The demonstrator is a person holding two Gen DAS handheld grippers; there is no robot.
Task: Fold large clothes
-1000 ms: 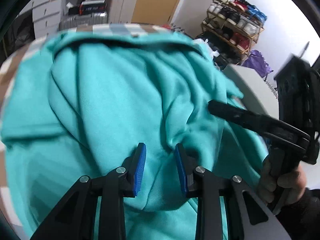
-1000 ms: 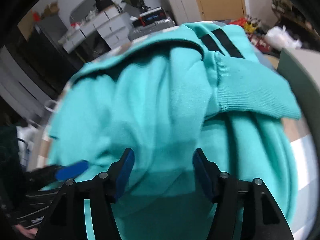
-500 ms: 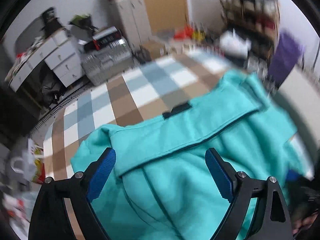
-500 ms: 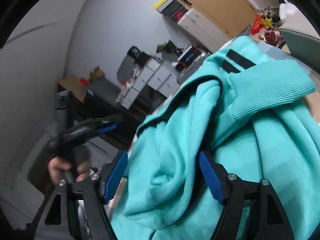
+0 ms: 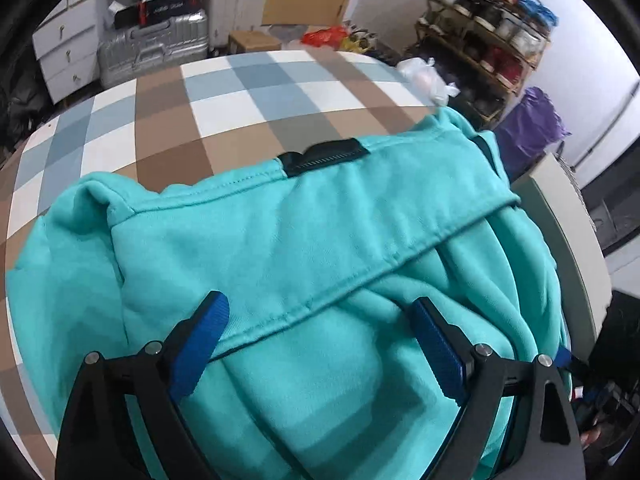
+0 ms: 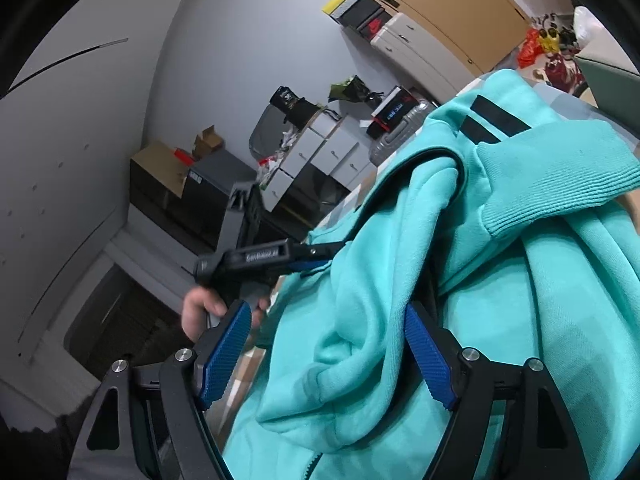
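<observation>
Checkered worktop [image 5: 168, 128] carries the teal hoodie [image 5: 280, 248], bunched below both wide-open jaws. Left hand-held gripper [image 5: 320, 344] has just been opening above it, gripping nothing; right hand-held gripper [image 6: 328, 356] has opened too, cloth seemingly loose between its pads.

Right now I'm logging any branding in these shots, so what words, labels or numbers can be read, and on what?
None reads with certainty.
White lettering on the left gripper's black body: too blurred.
White print on the black box on the silver suitcase: too small.
Black tag on the teal sweatshirt: no text.
</observation>
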